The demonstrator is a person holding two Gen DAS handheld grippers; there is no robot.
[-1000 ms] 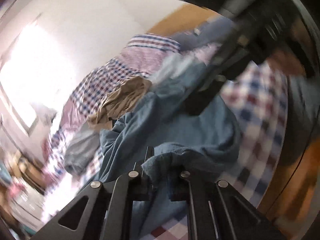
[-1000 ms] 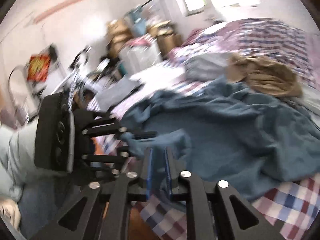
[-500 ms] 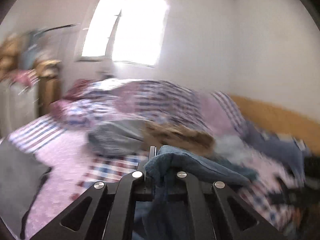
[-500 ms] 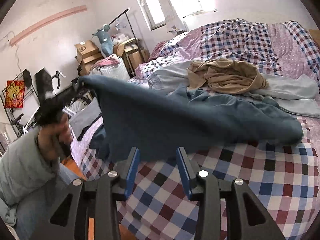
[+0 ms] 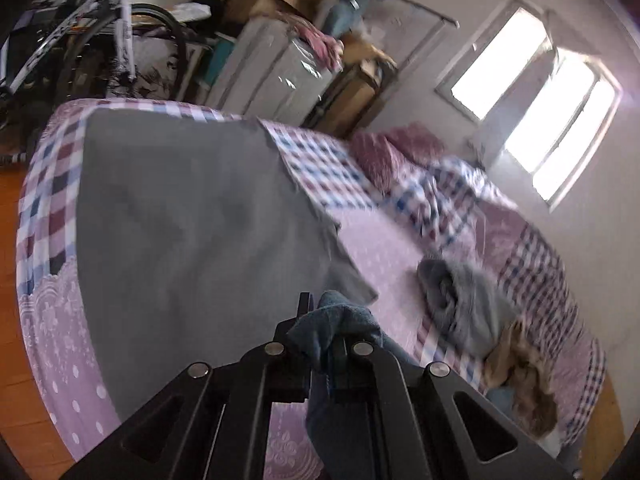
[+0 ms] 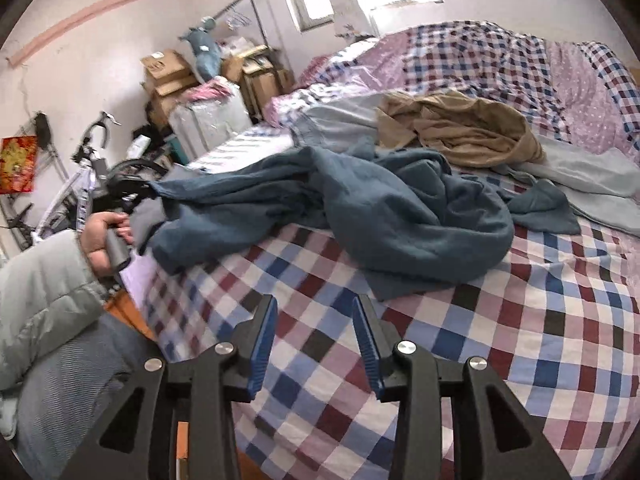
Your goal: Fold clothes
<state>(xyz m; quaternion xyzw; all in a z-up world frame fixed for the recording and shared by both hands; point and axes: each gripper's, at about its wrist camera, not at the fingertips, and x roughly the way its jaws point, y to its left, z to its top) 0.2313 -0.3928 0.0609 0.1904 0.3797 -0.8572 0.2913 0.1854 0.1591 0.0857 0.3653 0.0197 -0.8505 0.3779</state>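
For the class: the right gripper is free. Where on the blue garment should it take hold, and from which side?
Probably the loose near edge of the blue garment, lying flat on the checked bedspread, approached from the bed's near side. The open right gripper already points there; the left gripper pinches the far end.

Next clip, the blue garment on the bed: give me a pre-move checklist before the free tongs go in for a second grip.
1. Left tongs shut on blue garment: ok.
2. Right tongs open, nothing between them: ok.
3. Garment spread flat: not ok, bunched.
4. Tan garment off the blue one: cannot tell, edges meet.
5. Checked bedspread bare before right tongs: ok.
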